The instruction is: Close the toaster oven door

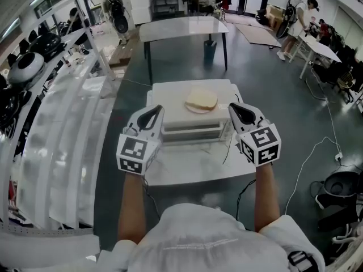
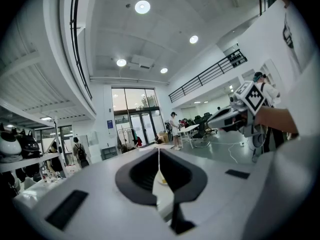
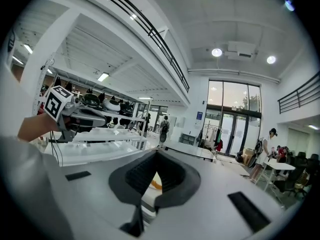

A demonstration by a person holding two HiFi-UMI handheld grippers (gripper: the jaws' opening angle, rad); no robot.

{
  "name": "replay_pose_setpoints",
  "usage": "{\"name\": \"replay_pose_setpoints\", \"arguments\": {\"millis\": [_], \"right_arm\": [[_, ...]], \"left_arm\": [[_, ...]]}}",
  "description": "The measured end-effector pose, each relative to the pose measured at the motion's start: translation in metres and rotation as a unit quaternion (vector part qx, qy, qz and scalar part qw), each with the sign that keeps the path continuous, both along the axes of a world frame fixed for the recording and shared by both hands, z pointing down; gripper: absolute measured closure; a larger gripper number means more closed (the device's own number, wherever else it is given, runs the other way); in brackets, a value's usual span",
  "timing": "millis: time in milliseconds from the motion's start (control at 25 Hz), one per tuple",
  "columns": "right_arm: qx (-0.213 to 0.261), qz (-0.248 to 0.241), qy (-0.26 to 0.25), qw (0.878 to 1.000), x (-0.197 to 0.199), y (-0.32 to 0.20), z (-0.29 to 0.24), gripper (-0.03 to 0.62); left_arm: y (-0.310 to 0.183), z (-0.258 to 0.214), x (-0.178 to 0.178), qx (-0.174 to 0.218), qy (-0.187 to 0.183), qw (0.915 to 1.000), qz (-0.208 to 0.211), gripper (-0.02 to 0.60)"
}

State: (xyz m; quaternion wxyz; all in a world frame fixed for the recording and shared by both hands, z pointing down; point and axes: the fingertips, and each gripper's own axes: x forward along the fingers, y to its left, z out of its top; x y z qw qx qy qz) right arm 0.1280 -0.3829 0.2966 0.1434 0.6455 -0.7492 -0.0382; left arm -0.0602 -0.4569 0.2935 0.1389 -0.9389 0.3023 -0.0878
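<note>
Shoulders in a white shirt are seen nearest. Left gripper (image 1: 154, 113) and right gripper (image 1: 236, 110) are both pressed shut with nothing pinched. The toaster oven (image 1: 176, 98) is set between them on a white table (image 1: 193, 173), just beside each tip. Its casing is boxy, white and smooth; a round bread slice (image 1: 201, 100) is laid on top. Open floor is left around the table.
</note>
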Motion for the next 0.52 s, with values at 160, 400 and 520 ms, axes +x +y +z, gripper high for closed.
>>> {"name": "replay_pose_setpoints", "arguments": {"millis": [160, 400, 520], "right_arm": [[-0.005, 0.000, 0.000, 1.000, 0.000, -0.001, 0.002, 0.579], [-0.008, -0.002, 0.000, 1.000, 0.004, -0.002, 0.003, 0.579], [-0.010, -0.004, 0.000, 1.000, 0.010, -0.001, 0.006, 0.579]], "left_arm": [[0.000, 0.008, 0.001, -0.008, -0.005, 1.0000, 0.001, 0.560], [-0.003, 0.005, 0.001, -0.003, -0.010, 0.9999, -0.004, 0.560], [-0.001, 0.006, 0.006, -0.006, -0.009, 0.9999, -0.007, 0.560]]}}
